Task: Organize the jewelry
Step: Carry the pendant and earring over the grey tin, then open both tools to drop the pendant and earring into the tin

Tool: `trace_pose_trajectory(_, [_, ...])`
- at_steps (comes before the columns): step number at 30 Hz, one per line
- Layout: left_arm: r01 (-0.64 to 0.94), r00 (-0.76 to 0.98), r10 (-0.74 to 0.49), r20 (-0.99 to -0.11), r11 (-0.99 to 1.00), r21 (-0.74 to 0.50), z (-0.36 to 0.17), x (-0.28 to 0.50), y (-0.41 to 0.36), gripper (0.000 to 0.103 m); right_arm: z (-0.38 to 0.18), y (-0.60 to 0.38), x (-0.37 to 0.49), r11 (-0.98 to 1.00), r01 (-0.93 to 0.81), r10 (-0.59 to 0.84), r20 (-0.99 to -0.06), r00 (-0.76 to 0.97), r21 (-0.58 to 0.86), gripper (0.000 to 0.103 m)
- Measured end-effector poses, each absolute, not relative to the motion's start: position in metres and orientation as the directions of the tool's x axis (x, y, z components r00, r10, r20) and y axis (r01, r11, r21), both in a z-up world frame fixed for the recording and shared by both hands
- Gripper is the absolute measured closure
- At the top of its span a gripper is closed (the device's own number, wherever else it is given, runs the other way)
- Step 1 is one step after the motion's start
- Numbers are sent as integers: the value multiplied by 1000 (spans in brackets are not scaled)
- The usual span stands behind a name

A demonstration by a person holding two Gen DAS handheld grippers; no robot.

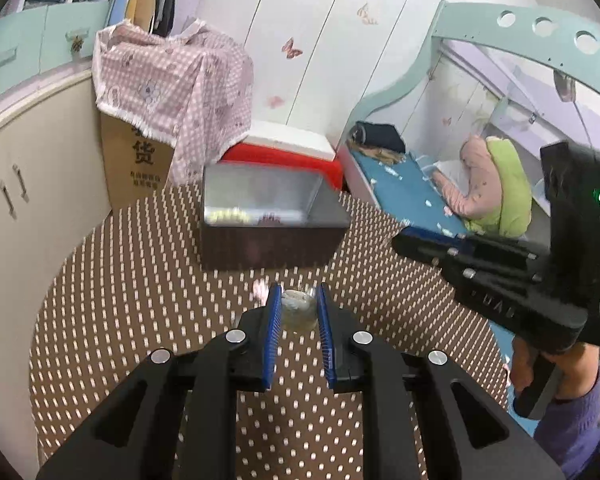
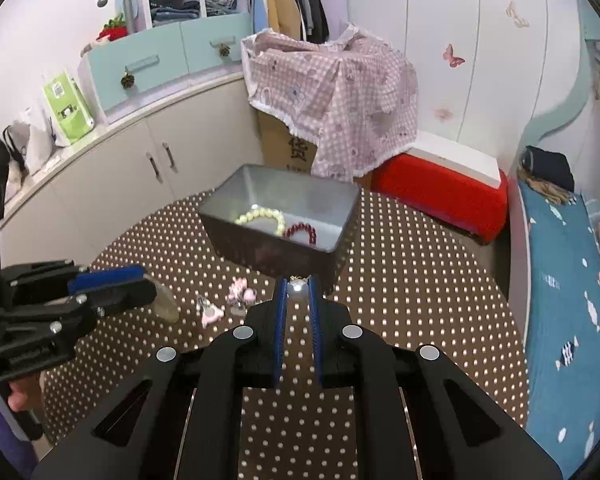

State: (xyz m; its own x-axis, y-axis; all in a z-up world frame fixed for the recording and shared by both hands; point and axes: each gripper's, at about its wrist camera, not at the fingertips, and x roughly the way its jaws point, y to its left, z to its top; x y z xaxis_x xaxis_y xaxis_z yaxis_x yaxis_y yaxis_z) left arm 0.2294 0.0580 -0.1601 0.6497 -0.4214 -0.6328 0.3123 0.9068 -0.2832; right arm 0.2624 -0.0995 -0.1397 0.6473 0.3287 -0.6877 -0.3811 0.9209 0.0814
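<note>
My left fingers (image 1: 299, 300) are clamped on a small clear pouch (image 1: 298, 310); my right fingers (image 2: 298, 286) pinch a pearl piece (image 2: 297, 285). Beyond both, the box (image 2: 228, 194) holds two bead bracelets (image 2: 278, 222).

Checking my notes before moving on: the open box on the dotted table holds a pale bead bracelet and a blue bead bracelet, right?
Not quite. The box holds a pale bead bracelet and a red bead bracelet, not a blue one. The right wrist view shows it.

Blur hides the box's (image 1: 272, 216) contents in the left wrist view.
</note>
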Motion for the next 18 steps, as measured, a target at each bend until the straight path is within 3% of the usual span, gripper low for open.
trace_pose_trajectory(10, [342, 653, -459, -602, 889, -305, -122, 294, 60, 87, -115, -84, 304, 912, -397, 362, -662, 656, 104, 92])
trace_pose_trajectory(18, [326, 607, -439, -662, 898, -296, -141, 342, 50, 87, -130, -70, 340, 910, -397, 362, -691, 626, 116, 91])
